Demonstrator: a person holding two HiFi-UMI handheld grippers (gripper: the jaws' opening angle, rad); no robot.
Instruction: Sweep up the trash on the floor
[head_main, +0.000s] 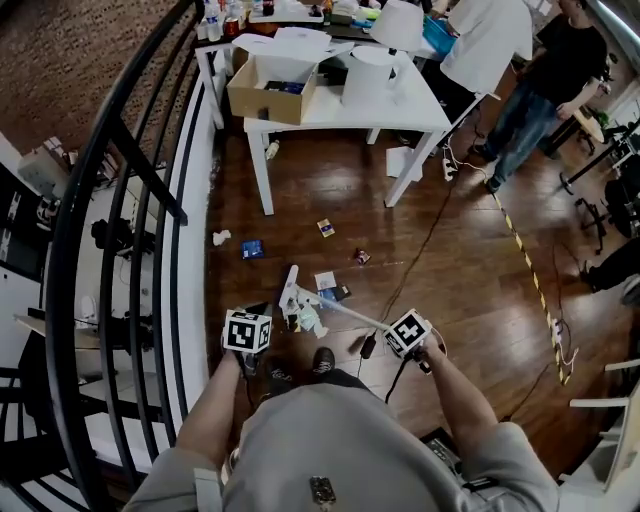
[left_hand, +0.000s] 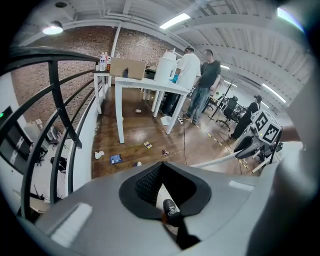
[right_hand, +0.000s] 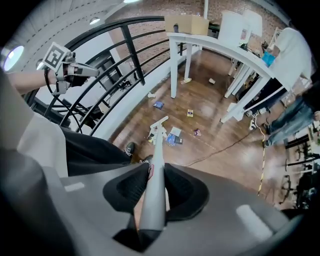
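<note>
Head view, left to right.

- Black railing (head_main: 120, 200) curves down the left edge, bordering the wood floor (head_main: 470, 300).
- Left gripper (left_hand: 160, 169): held low in front of the person's body, close to the railing and tilted down toward the floor. Jaws pressed together, nothing between them. A shoe (left_hand: 171, 210) shows past them.
- Broom handle (head_main: 345, 313) slants from the right gripper up-left to the broom head (head_main: 292, 290), which rests on the floor.
- Right gripper (right_hand: 156, 174): points straight down, forearm reaching out from the body. Jaws pinch the broom handle, one pad on each side.

Trash, all on the floor:
- crumpled paper (head_main: 221, 238), nearest the railing
- blue packet (head_main: 252, 249), just right of it
- small card (head_main: 326, 228) and red wrapper (head_main: 361, 257), further right
- white sheet (head_main: 325, 281) and dark packet (head_main: 341, 293), just beside the broom head

Edges and open room:
- White table (head_main: 262, 170) stands beyond the trash, a cardboard box (head_main: 270, 90) on its tabletop.
- A black cable (head_main: 420, 250) crosses the floor to the right of the trash.
- Open boards lie between the cable and a yellow-black striped tape (head_main: 525, 255).
- Two people (head_main: 555, 80) stand at the table's far right corner.
</note>
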